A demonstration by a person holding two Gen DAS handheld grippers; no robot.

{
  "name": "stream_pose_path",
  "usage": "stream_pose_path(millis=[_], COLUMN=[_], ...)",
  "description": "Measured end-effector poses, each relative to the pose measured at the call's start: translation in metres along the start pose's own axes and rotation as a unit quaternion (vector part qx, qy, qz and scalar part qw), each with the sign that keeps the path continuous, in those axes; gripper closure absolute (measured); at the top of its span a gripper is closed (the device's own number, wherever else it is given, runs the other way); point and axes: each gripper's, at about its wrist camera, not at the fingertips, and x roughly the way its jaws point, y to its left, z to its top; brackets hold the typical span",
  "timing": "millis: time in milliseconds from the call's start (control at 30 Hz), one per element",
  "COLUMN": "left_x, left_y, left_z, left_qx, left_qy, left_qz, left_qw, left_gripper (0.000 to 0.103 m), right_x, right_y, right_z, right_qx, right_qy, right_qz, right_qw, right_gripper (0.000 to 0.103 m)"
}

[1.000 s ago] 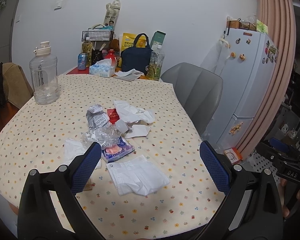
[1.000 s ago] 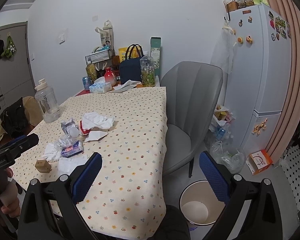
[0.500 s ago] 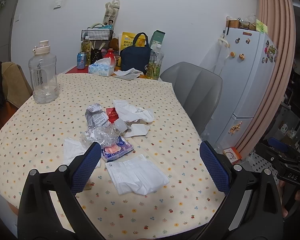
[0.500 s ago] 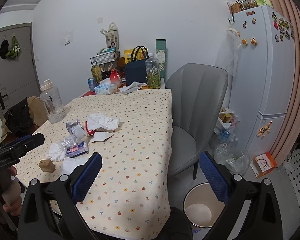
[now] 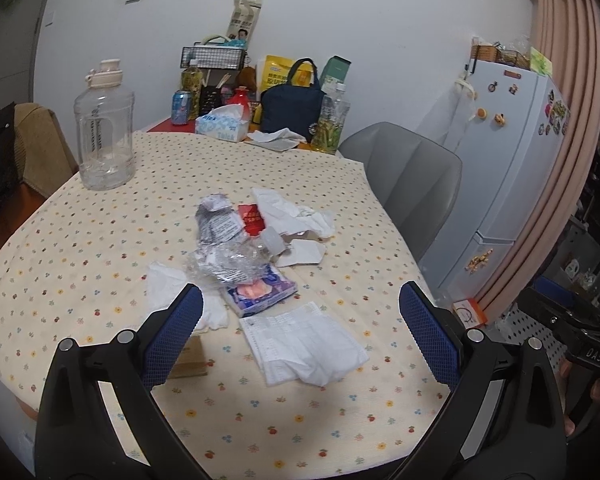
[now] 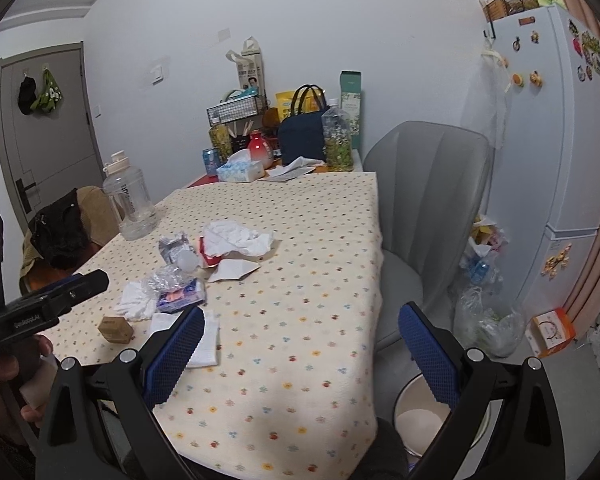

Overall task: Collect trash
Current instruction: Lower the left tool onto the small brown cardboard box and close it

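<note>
Left gripper (image 5: 300,332): blue-padded jaws spread wide, empty, lower centre of left wrist frame, above flat white paper sheet (image 5: 304,343). Right gripper (image 6: 300,354): jaws spread wide, empty, lower centre of right wrist frame. Trash cluster at frame centre on floral-dotted cream tablecloth (image 5: 100,248): crumpled clear plastic bottle (image 5: 236,262), purple-pink wrapper pack (image 5: 260,294), crumpled white tissue (image 5: 296,212), red packet (image 5: 251,219), small brown cardboard box (image 6: 115,329). White round waste bin (image 6: 420,424) on floor, lower right of right wrist frame, partly behind gripper finger.

cream tablecloth (image 5: 100,248) with small coloured dots, white tissues (image 5: 292,210), grey chair (image 5: 412,176), navy bag (image 5: 292,108)
</note>
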Motion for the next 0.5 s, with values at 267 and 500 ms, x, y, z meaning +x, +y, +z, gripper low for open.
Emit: stream_pose_path(millis=[267,500], left_x=[0.006,0.025], left_y=[0.036,0.063], left_z=[-0.009,-0.025], left_qx=[-0.029,-0.05], left_qy=[0.017,0.05], left_qz=[0.016,0.044], left_qw=[0.9993,0.9965], left_gripper=[0.006,0.01], right_x=[0.028,0.059], right_y=[0.029,0.042], right_z=[-0.003,-0.012], right_qx=[-0.026,-0.015], right_qy=[0.033,0.087], right_qz=[0.033,0.063], right_qw=[0.999,0.994], right_gripper=[0.017,0.028])
